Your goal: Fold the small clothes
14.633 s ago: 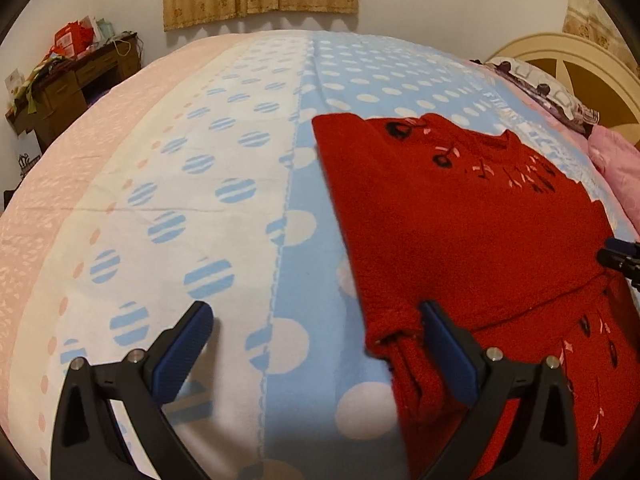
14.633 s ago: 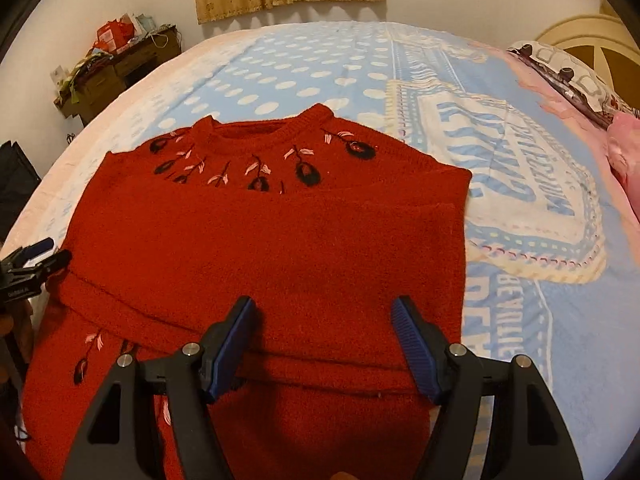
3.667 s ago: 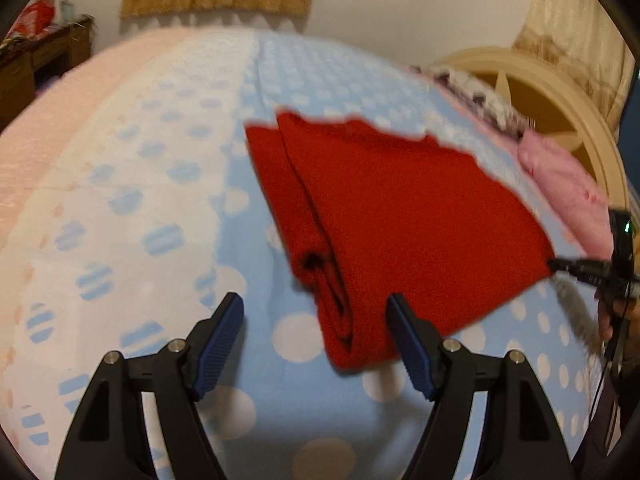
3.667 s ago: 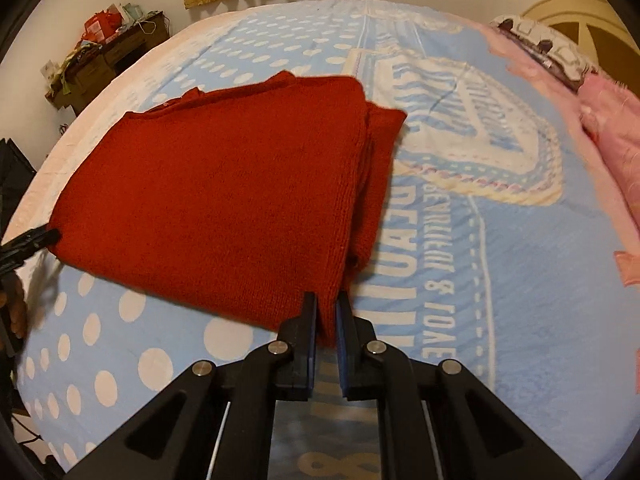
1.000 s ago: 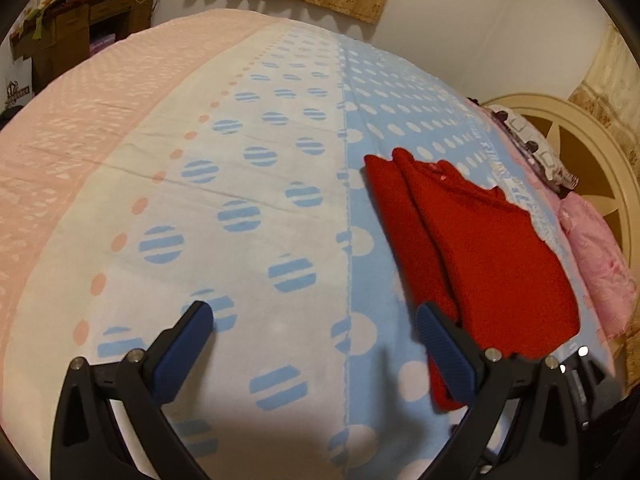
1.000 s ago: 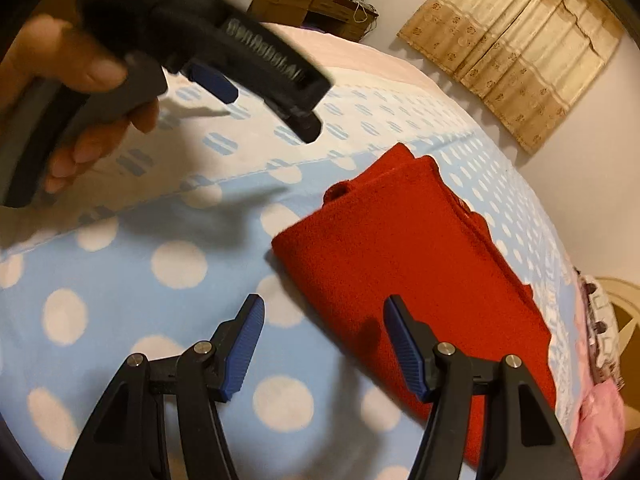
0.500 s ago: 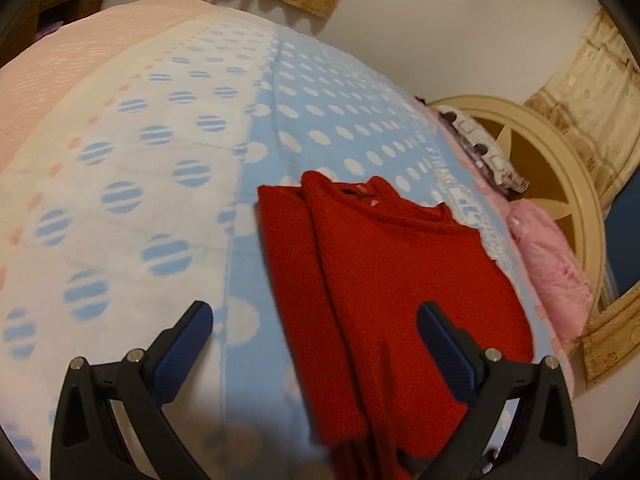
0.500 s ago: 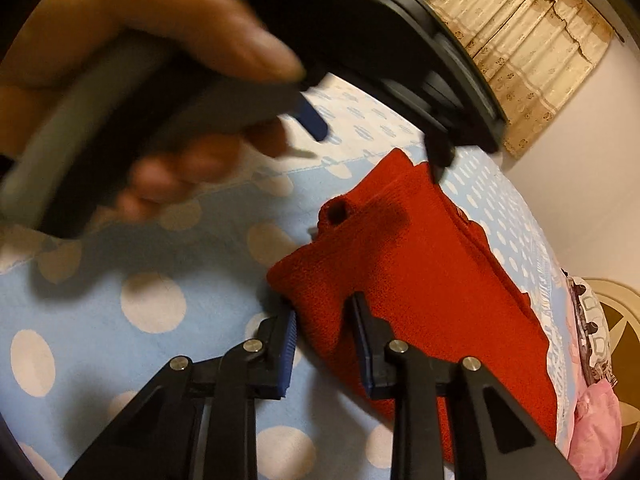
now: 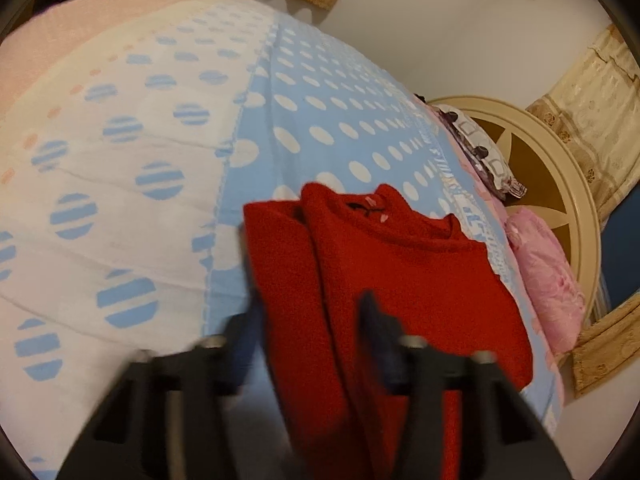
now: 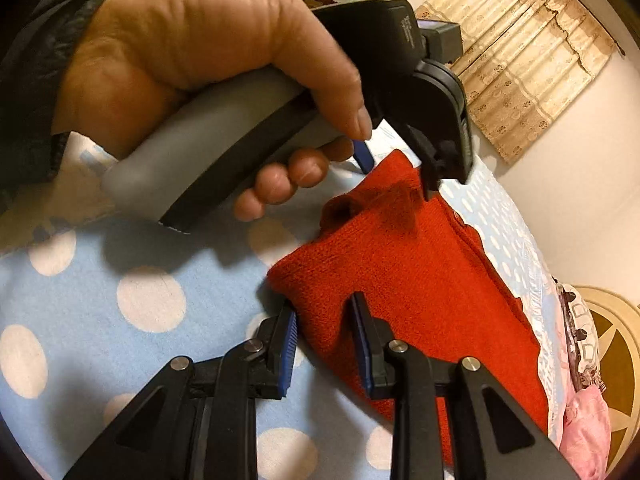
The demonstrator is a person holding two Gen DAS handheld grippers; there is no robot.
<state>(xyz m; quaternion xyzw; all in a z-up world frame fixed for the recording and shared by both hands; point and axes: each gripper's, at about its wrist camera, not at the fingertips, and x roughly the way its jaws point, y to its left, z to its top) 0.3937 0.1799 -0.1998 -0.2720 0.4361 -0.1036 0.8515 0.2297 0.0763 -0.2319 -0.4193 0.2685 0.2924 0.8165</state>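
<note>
Both grippers newly astride red sweater (image 10: 420,280)

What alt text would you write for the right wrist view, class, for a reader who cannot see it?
The right gripper is shut on the near corner of a folded red sweater on a blue polka-dot blanket. Above it, a hand holds the left gripper at the sweater's next corner.

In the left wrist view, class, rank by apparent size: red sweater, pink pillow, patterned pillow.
1. red sweater, clearly largest, though nearest the camera.
2. pink pillow.
3. patterned pillow, smallest, but farthest away, so true size is unsure.
</note>
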